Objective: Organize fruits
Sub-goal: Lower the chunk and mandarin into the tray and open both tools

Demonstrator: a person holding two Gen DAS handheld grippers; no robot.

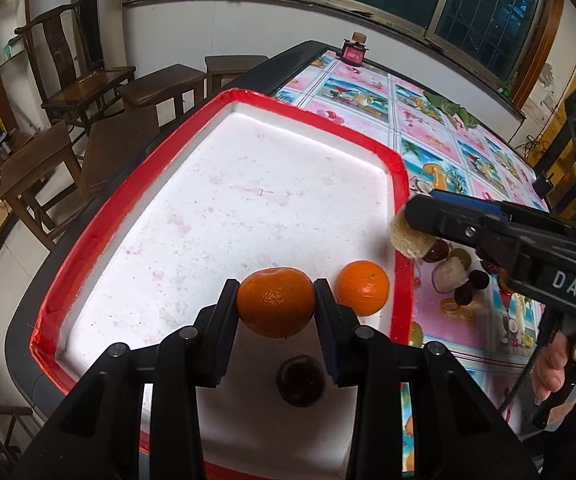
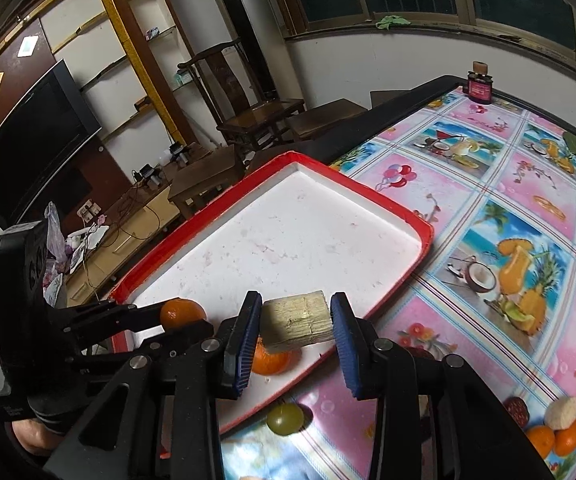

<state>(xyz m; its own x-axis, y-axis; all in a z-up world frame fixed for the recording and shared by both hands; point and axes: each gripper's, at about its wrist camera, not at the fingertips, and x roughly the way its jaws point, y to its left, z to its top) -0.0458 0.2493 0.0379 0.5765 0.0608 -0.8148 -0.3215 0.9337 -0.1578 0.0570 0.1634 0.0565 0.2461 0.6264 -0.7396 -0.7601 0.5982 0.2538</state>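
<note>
Orange and round, the mandarin (image 1: 275, 302) sits clamped across its widest part in the left claw (image 1: 275, 300), held above the white floor of the red-rimmed tray (image 1: 402, 184). Judged by its look, it is light, with a soft loose skin that gives under pressure; a hold at the equator, as here, suits it, and hard squeezing would bruise it. The pads bear on opposite sides with no visible slip.

The right claw (image 2: 294, 324) grips a pale, fibrous block (image 2: 298, 322), likely a cut section of cane, by its two end faces, over the tray's near edge. It appears stiff and dry, so a firm hold should not harm it.

Within the tray lie a second mandarin (image 1: 363, 288) and a dark round fruit (image 1: 301, 380), directly below the held mandarin. Release there risks a knock or a roll.

Outside the tray, on the patterned surface (image 2: 488, 200), rest a green grape (image 2: 285, 418) and a small heap of mixed fruit (image 2: 556, 428). A person's hand (image 1: 568, 368) holds the right claw's handle.
</note>
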